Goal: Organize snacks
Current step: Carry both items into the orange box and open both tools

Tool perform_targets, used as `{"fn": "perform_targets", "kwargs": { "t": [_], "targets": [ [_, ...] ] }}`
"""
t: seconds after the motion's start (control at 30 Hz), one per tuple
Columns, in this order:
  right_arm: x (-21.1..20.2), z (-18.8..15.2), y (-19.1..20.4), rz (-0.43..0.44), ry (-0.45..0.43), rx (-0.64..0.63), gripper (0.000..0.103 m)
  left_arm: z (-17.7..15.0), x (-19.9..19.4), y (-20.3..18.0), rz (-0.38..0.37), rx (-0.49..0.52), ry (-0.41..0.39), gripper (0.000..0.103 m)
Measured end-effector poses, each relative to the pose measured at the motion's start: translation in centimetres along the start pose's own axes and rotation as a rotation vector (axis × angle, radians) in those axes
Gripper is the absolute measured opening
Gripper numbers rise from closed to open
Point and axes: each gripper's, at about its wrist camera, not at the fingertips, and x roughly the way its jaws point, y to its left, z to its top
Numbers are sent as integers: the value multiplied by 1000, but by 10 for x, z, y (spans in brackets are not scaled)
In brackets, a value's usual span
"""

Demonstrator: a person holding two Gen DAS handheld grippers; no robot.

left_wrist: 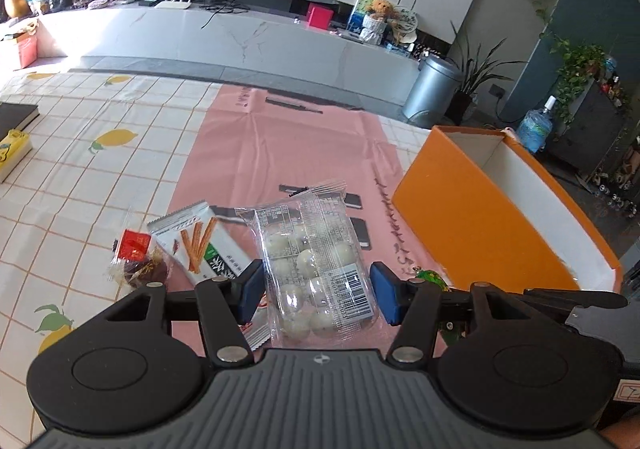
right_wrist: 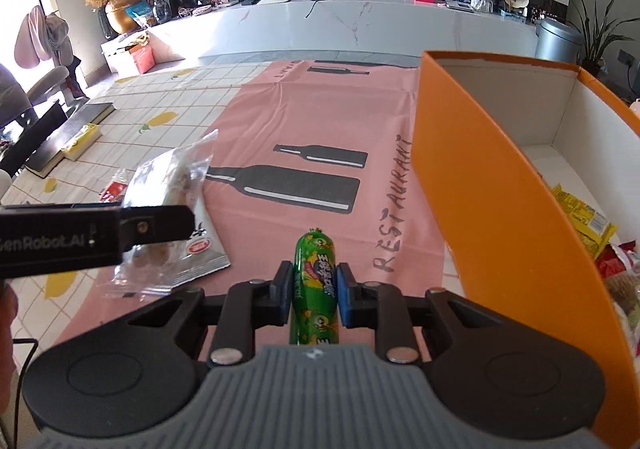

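My left gripper (left_wrist: 318, 295) is shut on a clear packet of white round snacks (left_wrist: 316, 261) and holds it above the pink mat (left_wrist: 288, 145). The packet and that gripper also show at the left of the right wrist view (right_wrist: 160, 217). My right gripper (right_wrist: 314, 295) is shut on a green sausage stick (right_wrist: 315, 285), just left of the orange box (right_wrist: 492, 209). The box (left_wrist: 472, 217) holds a yellow packet (right_wrist: 580, 213) and other snacks. A breadstick packet (left_wrist: 204, 245) and a red-labelled dark sweet (left_wrist: 138, 261) lie on the cloth at the left.
A lemon-print tablecloth (left_wrist: 80, 177) covers the table. A black book (left_wrist: 16, 115) and a yellow item (left_wrist: 14, 153) lie at the far left. A marble TV bench (right_wrist: 360, 21) and a grey bin (left_wrist: 432, 89) stand beyond the table.
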Motion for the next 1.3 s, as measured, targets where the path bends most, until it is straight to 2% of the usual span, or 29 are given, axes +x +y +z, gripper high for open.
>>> {"fn": "perform_targets", "kwargs": {
  "t": [0.13,0.27,0.5,0.73,0.87,1.1,1.3],
  "targets": [
    [-44,7,-10,-26,-57,-15,19,11,-12,-24,-59,47,-19,65],
    [-79,15,-45,-56,-90,47,19,23,-9,-58,-105,131,-25,65],
    [-106,20,-114,-144,-91,110,19,50,18,-126,-196,262,8,65],
    [-92,12,-174,-170,-20,175,19,73,68,-193,-260,384,97,65],
    [-75,19,-193,-206,21,143,19,77,108,-230,-241,482,179,65],
    [-44,33,-206,-228,78,18,19,76,162,-243,-210,495,328,65],
    [-23,40,-209,-244,123,-70,19,66,187,-254,-166,565,401,65]
  ]
}}
